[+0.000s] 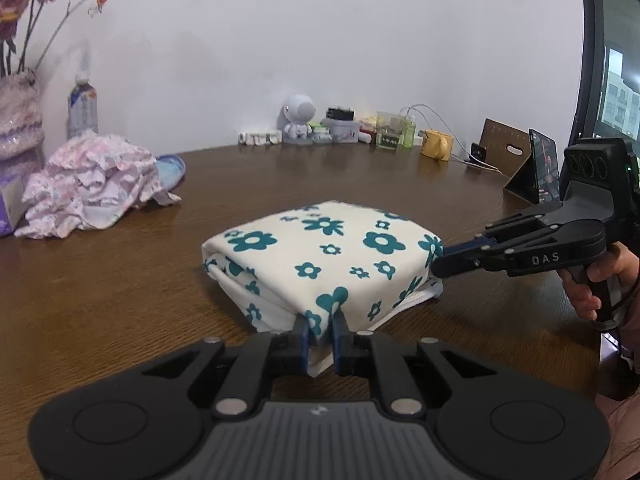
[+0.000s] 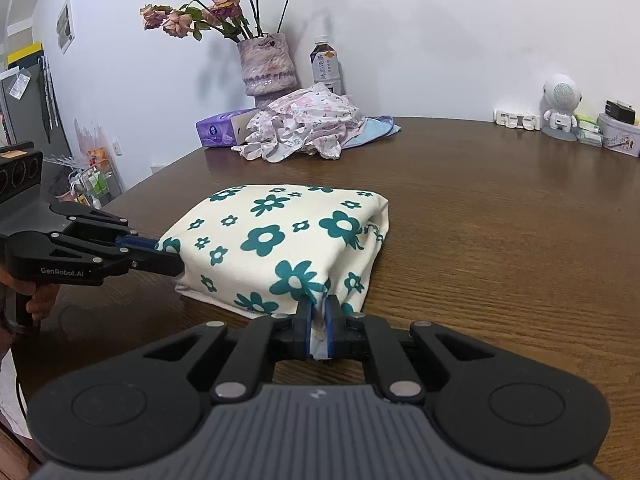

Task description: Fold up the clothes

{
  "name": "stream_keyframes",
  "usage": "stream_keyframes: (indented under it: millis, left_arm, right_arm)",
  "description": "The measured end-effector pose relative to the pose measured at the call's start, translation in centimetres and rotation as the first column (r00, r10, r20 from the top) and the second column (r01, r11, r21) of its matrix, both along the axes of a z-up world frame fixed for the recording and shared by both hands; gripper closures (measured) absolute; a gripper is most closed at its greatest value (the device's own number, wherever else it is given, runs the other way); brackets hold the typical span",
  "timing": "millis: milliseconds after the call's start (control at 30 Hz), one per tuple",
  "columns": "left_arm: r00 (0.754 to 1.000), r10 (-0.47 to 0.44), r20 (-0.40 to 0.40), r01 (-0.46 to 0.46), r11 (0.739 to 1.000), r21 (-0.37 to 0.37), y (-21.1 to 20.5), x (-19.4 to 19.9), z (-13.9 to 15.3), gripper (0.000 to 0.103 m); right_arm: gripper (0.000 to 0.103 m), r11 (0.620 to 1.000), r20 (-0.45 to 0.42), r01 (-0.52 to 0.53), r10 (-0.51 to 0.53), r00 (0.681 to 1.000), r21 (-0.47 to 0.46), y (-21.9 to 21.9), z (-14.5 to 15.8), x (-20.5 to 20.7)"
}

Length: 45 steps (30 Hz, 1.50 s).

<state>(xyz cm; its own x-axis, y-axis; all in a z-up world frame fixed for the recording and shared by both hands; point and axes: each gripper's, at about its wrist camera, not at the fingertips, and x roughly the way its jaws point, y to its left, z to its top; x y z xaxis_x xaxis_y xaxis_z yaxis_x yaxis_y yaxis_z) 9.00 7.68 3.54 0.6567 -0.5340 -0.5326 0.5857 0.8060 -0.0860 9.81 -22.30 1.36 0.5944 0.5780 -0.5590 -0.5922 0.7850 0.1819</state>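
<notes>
Wooden table (image 2: 500,240) bare around garment (image 2: 280,240)

A dark wooden surface (image 2: 500,220) runs back to a plain white wall (image 2: 420,40). A dark-framed window (image 1: 612,92) shows daylight and buildings outside.

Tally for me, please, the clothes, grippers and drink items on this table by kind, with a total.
Folded floral cloth: 1
Crumpled pink clothes pile: 1
Grippers: 2, left and right, both shut on the floral cloth
Bottle: 1
Yellow mug: 1
Total: 6
</notes>
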Motion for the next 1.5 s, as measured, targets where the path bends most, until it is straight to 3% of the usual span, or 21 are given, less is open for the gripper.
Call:
stream_keyframes:
  millis: [67,100,133,167,200,267,333,467,600,867,1067,1200,1333,1400,1433,1500]
  left_arm:
    - [1.000,0.009,0.007,-0.009,1.000,-0.006,0.0,-0.6,0.4,0.071]
    - [1.000,0.017,0.010,-0.017,1.000,-0.014,0.0,-0.9,0.6,0.063]
    - [1.000,0.029,0.011,-0.029,0.999,-0.029,0.1,-1.2,0.9,0.043]
    - [0.999,0.045,0.013,-0.045,0.998,-0.042,0.2,-1.5,1.1,0.030]
    - [0.998,0.064,0.013,-0.063,0.996,-0.055,0.4,-1.8,1.4,0.027]
    - [0.995,0.098,-0.002,-0.097,0.991,-0.091,0.7,-2.2,1.7,0.016]
    - [0.990,0.139,-0.038,-0.143,0.981,-0.133,1.1,-2.3,1.8,0.010]
    - [0.976,0.172,-0.135,-0.199,0.954,-0.226,2.2,-2.0,2.1,0.007]
    - [0.959,0.198,-0.203,-0.250,0.929,-0.272,3.0,-1.0,2.3,0.006]
    - [0.898,0.229,-0.376,-0.367,0.861,-0.353,3.9,3.9,1.7,0.006]
    - [0.839,0.207,-0.504,-0.437,0.808,-0.396,4.3,7.2,0.1,0.007]
    - [0.815,0.162,-0.556,-0.438,0.801,-0.408,4.2,8.4,-1.4,0.008]
    - [0.822,0.089,-0.562,-0.397,0.798,-0.453,4.1,8.8,-2.4,0.014]
    - [0.815,0.083,-0.574,-0.405,0.790,-0.460,4.2,9.0,-2.7,0.023]
    - [0.811,0.086,-0.579,-0.412,0.787,-0.460,4.2,9.0,-2.9,0.032]
    - [0.807,0.087,-0.584,-0.418,0.783,-0.460,4.2,9.2,-3.2,0.042]
  right_arm:
    - [0.091,1.000,-0.007,0.009,-0.009,1.000,0.006,-0.2,0.2,-0.4]
    - [0.082,1.000,-0.011,0.014,-0.014,1.000,0.017,-0.4,0.3,-0.7]
    - [0.071,0.999,-0.020,0.023,-0.022,1.000,0.033,-0.6,0.4,-0.8]
    - [0.045,0.998,-0.030,0.031,-0.030,0.999,0.048,-0.9,0.5,-0.9]
    - [0.033,0.997,-0.040,0.040,-0.038,0.998,0.064,-1.1,0.6,-1.0]
    - [0.030,0.994,-0.060,0.059,-0.053,0.997,0.095,-1.6,0.7,-1.2]
    - [0.021,0.989,-0.081,0.077,-0.067,0.994,0.125,-2.1,0.9,-1.4]
    - [0.005,0.977,-0.128,0.119,-0.097,0.987,0.179,-3.1,1.1,-1.7]
    - [0.001,0.960,-0.186,0.168,-0.127,0.974,0.225,-4.1,1.0,-1.1]
    - [0.001,0.908,-0.358,0.274,-0.153,0.921,0.317,-5.6,-0.1,3.6]
    - [0.001,0.908,-0.454,0.243,-0.068,0.889,0.341,-3.8,-1.7,8.2]
    - [0.005,0.901,-0.502,0.235,-0.023,0.865,0.364,-3.1,-2.4,10.0]
    - [0.009,0.902,-0.501,0.211,0.007,0.865,0.376,-2.8,-2.7,10.5]
    - [0.012,0.902,-0.502,0.200,0.021,0.865,0.383,-2.7,-2.8,10.7]
    - [0.013,0.901,-0.505,0.199,0.026,0.862,0.386,-2.7,-2.9,10.8]
    - [0.028,0.898,-0.513,0.198,0.036,0.858,0.393,-2.7,-3.1,11.1]
